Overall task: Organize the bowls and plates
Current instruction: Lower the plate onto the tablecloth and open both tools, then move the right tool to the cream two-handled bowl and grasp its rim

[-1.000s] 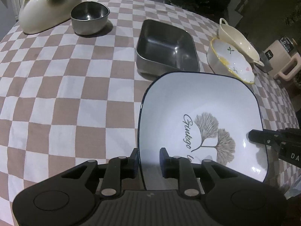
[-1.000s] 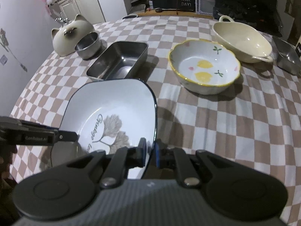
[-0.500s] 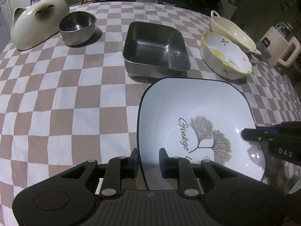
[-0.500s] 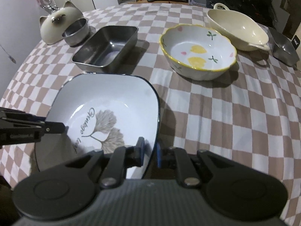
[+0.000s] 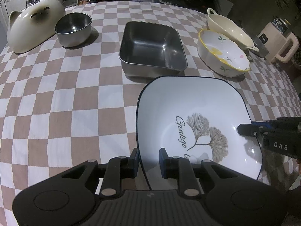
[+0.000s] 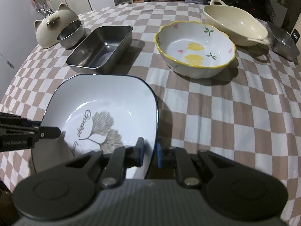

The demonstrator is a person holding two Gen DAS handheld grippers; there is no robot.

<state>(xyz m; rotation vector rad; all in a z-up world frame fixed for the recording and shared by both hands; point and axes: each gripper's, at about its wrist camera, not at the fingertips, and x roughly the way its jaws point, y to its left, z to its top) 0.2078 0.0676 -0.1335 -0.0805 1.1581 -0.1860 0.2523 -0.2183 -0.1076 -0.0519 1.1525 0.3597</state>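
Left wrist view: desk (image 5: 56, 98) under a brown-and-white checked cloth, carrying all the crockery.
Square plate (image 5: 188, 116): white, dark rim, ginkgo print; nearest item, held just above the cloth at the near edge of the desk, in front of the steel tray.
Left tongs (image 5: 148, 162): clamped on the plate's left rim, one finger outside, one inside.
Right tongs (image 6: 149, 154): clamped on the plate's right rim, same arrangement; in the left view their tip lies on the plate's right edge.
Cat-shaped ceramic (image 5: 33, 32): far left, touching or just beside the round steel bowl.
Steel tray (image 5: 153, 47): rectangular, empty, centre of desk, behind the plate.
Cream handled dish (image 6: 235, 26): far right, just behind the flowered bowl.
Flowered bowl (image 6: 195, 49): yellow scalloped rim, empty, right of the tray.
Round steel bowl (image 5: 73, 29): empty, left of the tray.
Small steel container (image 6: 284, 41): right edge, partly cropped.
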